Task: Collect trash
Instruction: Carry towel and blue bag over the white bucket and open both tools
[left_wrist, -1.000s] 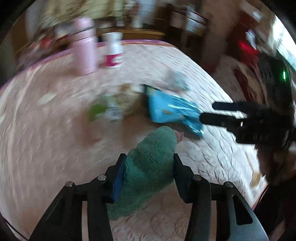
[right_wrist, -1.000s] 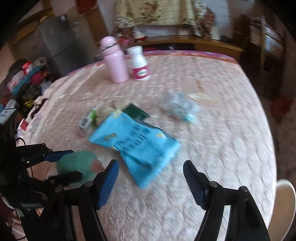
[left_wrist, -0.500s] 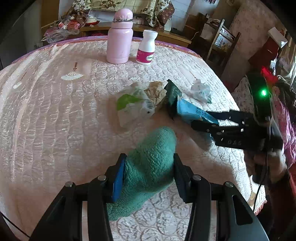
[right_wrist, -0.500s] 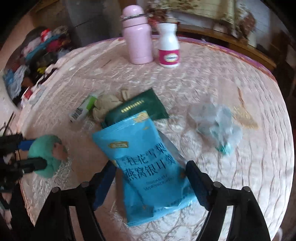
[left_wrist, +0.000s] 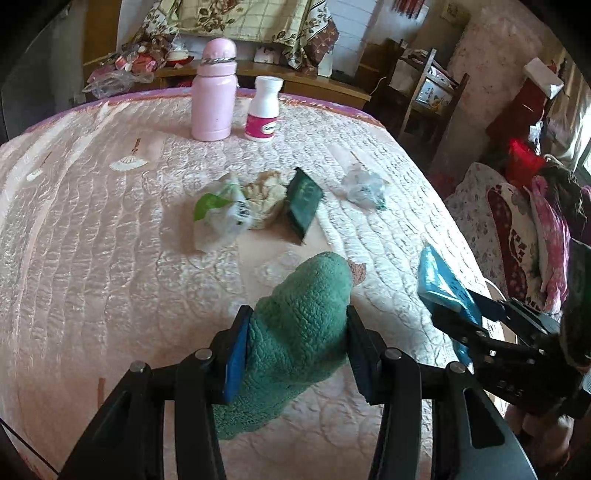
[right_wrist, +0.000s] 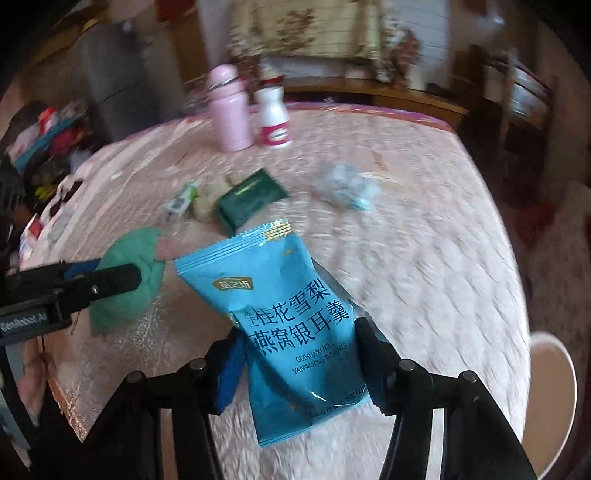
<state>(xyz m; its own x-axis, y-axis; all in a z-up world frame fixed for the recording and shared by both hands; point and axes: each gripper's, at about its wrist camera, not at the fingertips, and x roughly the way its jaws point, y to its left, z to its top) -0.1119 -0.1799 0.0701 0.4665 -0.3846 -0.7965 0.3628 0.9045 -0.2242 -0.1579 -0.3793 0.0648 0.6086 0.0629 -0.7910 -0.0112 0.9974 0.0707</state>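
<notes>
The right tool (right_wrist: 299, 354) has lifted the flat blue foil snack packet with dark printed characters (right_wrist: 291, 314) away from the litter pile where it lay half a second ago, overlapping the dark green packet; the packet now stands tilted between the two fingers, which press its sides, and it hangs above the near part of the desk. In the left wrist view the same right tool (left_wrist: 458, 314) sits low at the right edge with the blue packet (left_wrist: 441, 280) pointing up and away from it, where earlier it reached in toward the pile.

The left tool (left_wrist: 295, 354) is unchanged: its jaws stay clamped on the fuzzy green towelling cloth (left_wrist: 299, 332), whose rounded end sticks forward and whose tail droops toward the quilted pink cover of the desk (left_wrist: 92, 240). The right wrist view shows that left tool (right_wrist: 107, 275) at its left edge with the green cloth (right_wrist: 125, 280) bunched in it.

Beyond the tools, the rest of the rubbish lies mid-desk: a small dark green rectangular packet (left_wrist: 303, 201), now fully uncovered, just beside a crumpled beige paper wad (left_wrist: 264, 199), which touches a white plastic wrapper with a green leaf mark and a barcode (left_wrist: 219, 214). A crumpled clear plastic wrapper with teal specks (left_wrist: 364, 186) lies apart to the right.

At the far edge stand a pink metal flask (left_wrist: 214, 92) and a white plastic bottle with a magenta label (left_wrist: 264, 110), side by side, as before.
</notes>
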